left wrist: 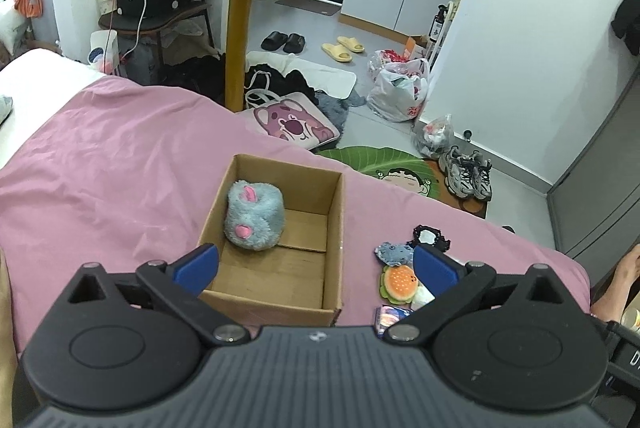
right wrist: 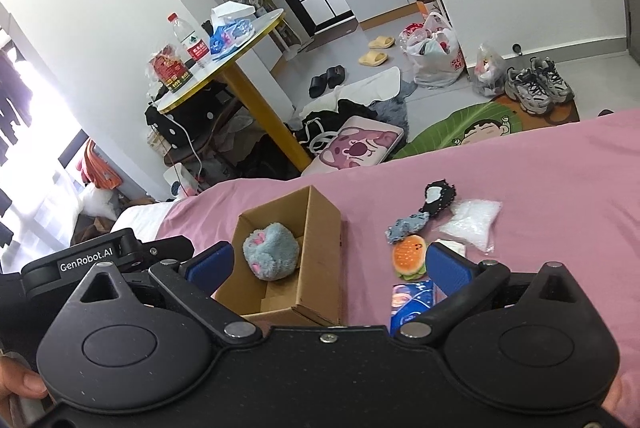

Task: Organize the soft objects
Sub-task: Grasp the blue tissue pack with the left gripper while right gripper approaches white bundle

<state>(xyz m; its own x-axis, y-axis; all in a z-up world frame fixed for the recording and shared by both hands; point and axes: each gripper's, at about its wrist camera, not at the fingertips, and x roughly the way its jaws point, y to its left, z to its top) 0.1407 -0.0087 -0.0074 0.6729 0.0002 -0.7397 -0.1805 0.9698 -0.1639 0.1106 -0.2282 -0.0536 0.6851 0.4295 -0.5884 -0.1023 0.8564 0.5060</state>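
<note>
Left gripper (left wrist: 316, 266) and right gripper (right wrist: 328, 264) both spread wide, empty — grey plush (left wrist: 254, 215) sits in cardboard box (left wrist: 334, 228).

A grey-blue plush (left wrist: 254, 215) with pink patches lies in the brown cardboard box (left wrist: 334, 211) on the pink sheet (left wrist: 100, 163); the burger toy (left wrist: 399, 282) is orange and green.

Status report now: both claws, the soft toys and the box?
Left claw open, empty. Right claw open, empty. Grey plush inside box; burger toy and small toys on pink sheet. Nothing blocking.
</note>
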